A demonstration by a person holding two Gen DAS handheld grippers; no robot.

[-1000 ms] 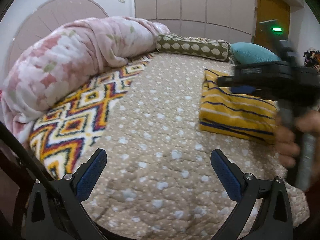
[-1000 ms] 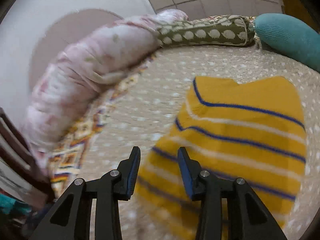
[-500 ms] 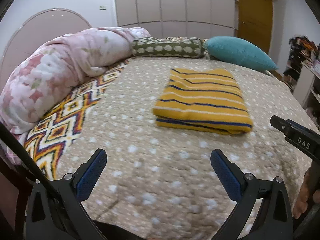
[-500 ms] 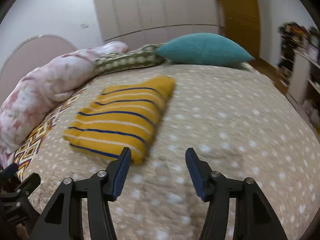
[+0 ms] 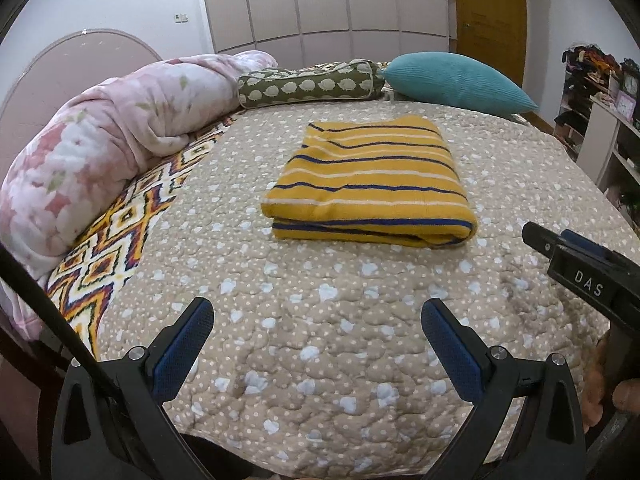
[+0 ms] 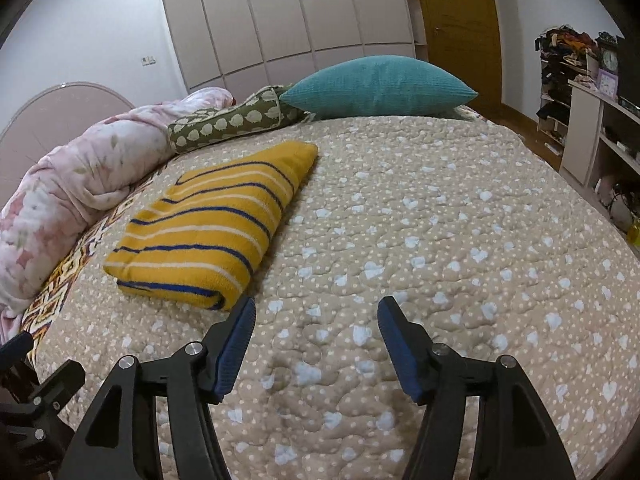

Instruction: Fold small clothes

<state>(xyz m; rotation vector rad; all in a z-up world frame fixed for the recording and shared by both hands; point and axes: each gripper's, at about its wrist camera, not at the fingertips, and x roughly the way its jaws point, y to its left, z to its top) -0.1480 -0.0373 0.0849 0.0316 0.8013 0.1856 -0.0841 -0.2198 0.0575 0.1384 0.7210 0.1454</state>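
Though folded — yellow striped garment, underside hidden.

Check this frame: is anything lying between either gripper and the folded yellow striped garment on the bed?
Nothing visible does. Only bare quilt separates the open left gripper from the yellow striped garment. The open right gripper sits just right of the garment's near corner, with nothing between them either.

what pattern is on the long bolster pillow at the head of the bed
Olive green with cream hedgehog-like shapes on the bolster pillow; clearest in the left wrist view.
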